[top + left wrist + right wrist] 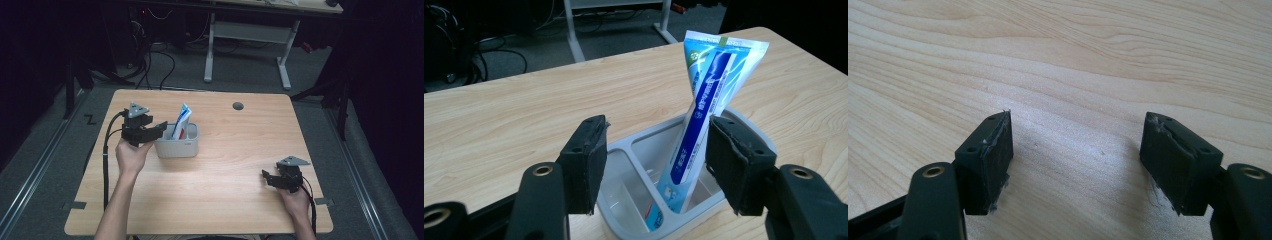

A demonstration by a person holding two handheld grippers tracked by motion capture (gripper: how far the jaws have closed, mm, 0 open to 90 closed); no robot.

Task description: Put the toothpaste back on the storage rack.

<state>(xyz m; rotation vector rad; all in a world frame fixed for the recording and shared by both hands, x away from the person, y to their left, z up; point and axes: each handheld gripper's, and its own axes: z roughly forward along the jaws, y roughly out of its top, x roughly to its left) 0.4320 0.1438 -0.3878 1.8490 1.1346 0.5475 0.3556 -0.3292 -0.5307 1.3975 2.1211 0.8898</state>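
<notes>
In the high view, the left gripper (161,126) hovers just beside a grey holder (177,148) on the table (225,170), while the right gripper (267,178) sits well apart near the table's front.

In the left gripper view, the 2 jaws stand spread, empty, with the toothpaste tube (704,120) leaning upright in the holder's compartment between and beyond them.

In the right gripper view, the 2 jaws stand spread over bare wood.

I can't read any of the print on the toothpaste tube (704,120) at centre right of my left gripper view.
</notes>
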